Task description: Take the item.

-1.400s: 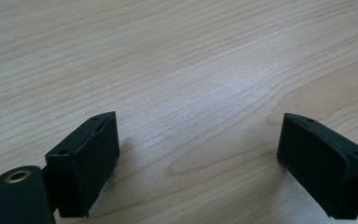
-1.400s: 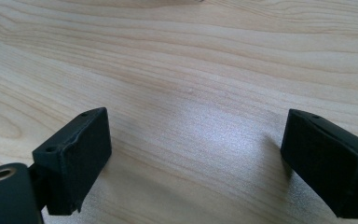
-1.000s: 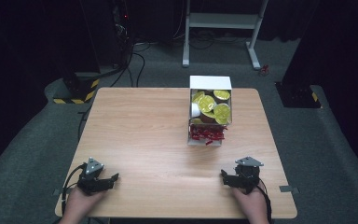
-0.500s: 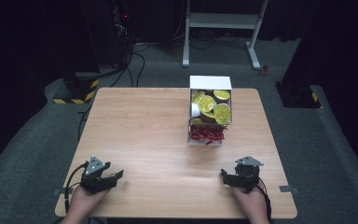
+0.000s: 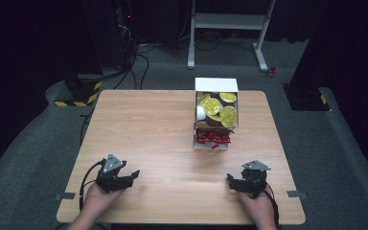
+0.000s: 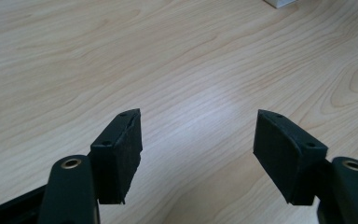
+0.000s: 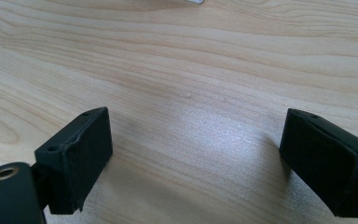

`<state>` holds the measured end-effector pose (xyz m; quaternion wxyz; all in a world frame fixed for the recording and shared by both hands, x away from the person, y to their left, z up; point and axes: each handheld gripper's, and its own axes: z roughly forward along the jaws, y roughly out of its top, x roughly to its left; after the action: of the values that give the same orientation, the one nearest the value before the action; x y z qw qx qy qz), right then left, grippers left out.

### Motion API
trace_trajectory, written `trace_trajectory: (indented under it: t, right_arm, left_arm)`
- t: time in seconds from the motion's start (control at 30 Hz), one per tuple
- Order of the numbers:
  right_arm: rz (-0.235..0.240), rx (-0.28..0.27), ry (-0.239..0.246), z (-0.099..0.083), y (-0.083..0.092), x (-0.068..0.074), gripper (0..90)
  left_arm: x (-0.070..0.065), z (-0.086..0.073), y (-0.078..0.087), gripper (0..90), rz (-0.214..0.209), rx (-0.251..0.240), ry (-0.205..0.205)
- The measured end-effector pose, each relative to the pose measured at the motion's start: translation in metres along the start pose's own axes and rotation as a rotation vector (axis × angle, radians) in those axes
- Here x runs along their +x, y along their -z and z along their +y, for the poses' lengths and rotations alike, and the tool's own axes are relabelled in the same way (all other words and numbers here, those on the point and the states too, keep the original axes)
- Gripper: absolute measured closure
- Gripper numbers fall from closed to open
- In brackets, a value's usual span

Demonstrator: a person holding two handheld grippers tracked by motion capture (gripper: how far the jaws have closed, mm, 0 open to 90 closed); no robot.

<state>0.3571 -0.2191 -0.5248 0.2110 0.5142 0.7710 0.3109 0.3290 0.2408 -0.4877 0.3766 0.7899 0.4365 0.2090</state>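
Note:
A white open box (image 5: 215,86) stands on the wooden table (image 5: 148,124) right of centre, holding several cups with gold foil lids (image 5: 219,106) and red wrapped pieces (image 5: 212,137) at its near end. My left gripper (image 5: 133,175) rests near the table's front left, held in a hand, its jaws open over bare wood (image 6: 198,135). Near the front right, my right gripper (image 5: 231,181) is also held in a hand, jaws wide apart with nothing between them (image 7: 196,144). Both grippers lie well short of the box.
A white corner of the box (image 6: 282,3) peeks in at the top of the left gripper view. Beyond the table stand a white frame (image 5: 230,24), dark equipment with cables (image 5: 124,28) and a yellow-black striped base (image 5: 79,93) on grey carpet.
The left gripper has shifted slightly to the right and turned a little toward the table's middle. The right gripper has stayed in place.

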Motion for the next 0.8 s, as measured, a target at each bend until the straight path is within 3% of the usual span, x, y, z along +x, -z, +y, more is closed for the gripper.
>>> trace_trajectory:
  t: [0.17, 0.53, 0.8]
  right_arm:
    - [-0.001, 0.000, -0.001, 0.000, 0.000, 0.000, 9.2]
    - [0.001, 0.000, 0.001, 0.000, 0.000, 0.000, 9.3]
    - [0.001, 0.000, 0.000, 0.000, 0.000, 0.000, 9.4]
  left_arm:
    - [-0.012, 0.013, -0.008, 33.0, -0.008, -0.027, -0.012]
    - [-0.025, 0.031, -0.011, 33.3, -0.024, -0.056, -0.023]
    - [-0.039, 0.048, -0.015, 33.4, -0.071, -0.096, -0.042]
